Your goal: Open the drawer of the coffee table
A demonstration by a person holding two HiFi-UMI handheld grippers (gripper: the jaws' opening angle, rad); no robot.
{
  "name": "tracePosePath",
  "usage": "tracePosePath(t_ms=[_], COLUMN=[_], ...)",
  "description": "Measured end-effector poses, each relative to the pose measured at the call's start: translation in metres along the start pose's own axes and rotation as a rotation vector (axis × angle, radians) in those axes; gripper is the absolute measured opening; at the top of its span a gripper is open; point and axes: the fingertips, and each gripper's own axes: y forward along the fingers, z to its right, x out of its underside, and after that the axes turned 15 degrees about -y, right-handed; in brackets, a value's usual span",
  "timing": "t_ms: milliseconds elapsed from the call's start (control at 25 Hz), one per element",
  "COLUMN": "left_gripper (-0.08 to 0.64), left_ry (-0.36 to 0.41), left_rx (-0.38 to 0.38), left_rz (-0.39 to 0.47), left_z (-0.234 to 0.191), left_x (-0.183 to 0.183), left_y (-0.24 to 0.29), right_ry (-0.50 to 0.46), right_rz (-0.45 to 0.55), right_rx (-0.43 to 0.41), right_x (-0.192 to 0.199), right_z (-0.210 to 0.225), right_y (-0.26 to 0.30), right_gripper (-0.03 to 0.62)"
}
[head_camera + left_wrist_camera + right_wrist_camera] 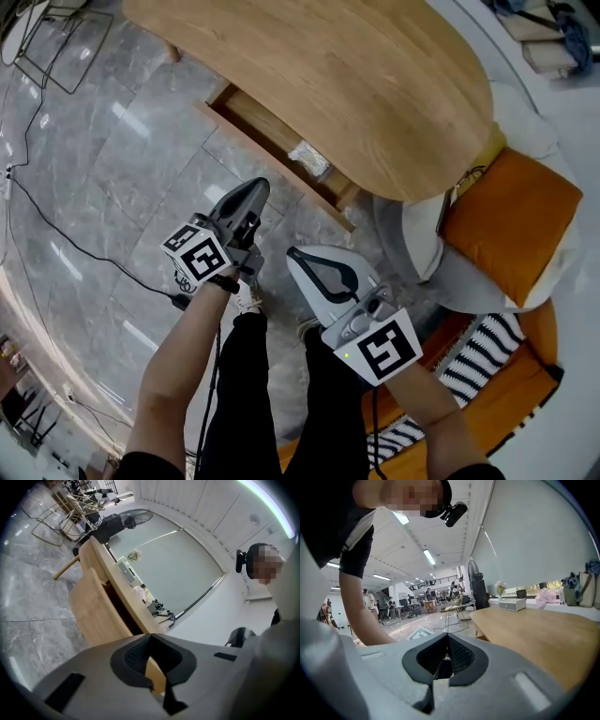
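Note:
The wooden coffee table [356, 84] fills the top of the head view. Its drawer [272, 141] stands pulled out toward me on the left side, with a crumpled white thing [309, 159] inside. My left gripper [251, 187] hangs in the air just short of the drawer front, shut and holding nothing. My right gripper [292, 253] floats beside it, nearer to me, also shut and holding nothing. In the left gripper view the drawer front [96, 609] sticks out below the table edge, beyond the closed left gripper [150, 634]. The right gripper [447, 637] looks level across the tabletop [534, 630].
An orange cushion [511, 225] and striped fabric [478, 361] lie on the seat at the right. A black cable [66, 234] runs over the marble floor at the left, near a wire chair [56, 47]. My legs in black trousers [253, 394] are below the grippers.

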Motion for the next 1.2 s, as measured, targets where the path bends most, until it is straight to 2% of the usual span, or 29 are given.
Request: tracePosePath(t_ms=[160,360,440,720,880,1040,1200], left_gripper=[0.008,0.008,0.009,0.009,0.009,0.009,0.009], left_ry=[0.040,0.060,0.092,0.257,0.382,0.511,0.594], left_rx=[0.004,-0.057,-0.072,-0.118,-0.105,-0.095,-0.069], left_rz=[-0.027,-0.025,-0.030,-0.069,-0.082,-0.087,-0.071], left_z=[0.038,0.072,0.090,0.157,0.202,0.244,0.283], left_x=[-0.003,-0.014,-0.019,-0.041,-0.058,-0.073,-0.087], left_y=[0.003,0.005,0.007,0.010,0.012,0.013,0.018], right_ry=[-0.003,-0.009,-0.016,-0.035,-0.054,-0.059,-0.078], right_rz=[-0.019,-0.034,-0.031,-0.025,-0.103,-0.080,-0.056], right_rx=[0.049,0.087,0.101,0.157,0.164,0.205,0.247], right_x=[-0.029,-0.063,-0.078,-0.134,-0.145,-0.177,-0.202], right_z=[0.012,0.029,0.036,0.055,0.059,0.065,0.075], right_y=[-0.016,-0.031,-0.038,-0.062,-0.082,-0.094,-0.103], right_gripper=[0.003,0.003,0.003,0.003,0.003,0.003,0.003])
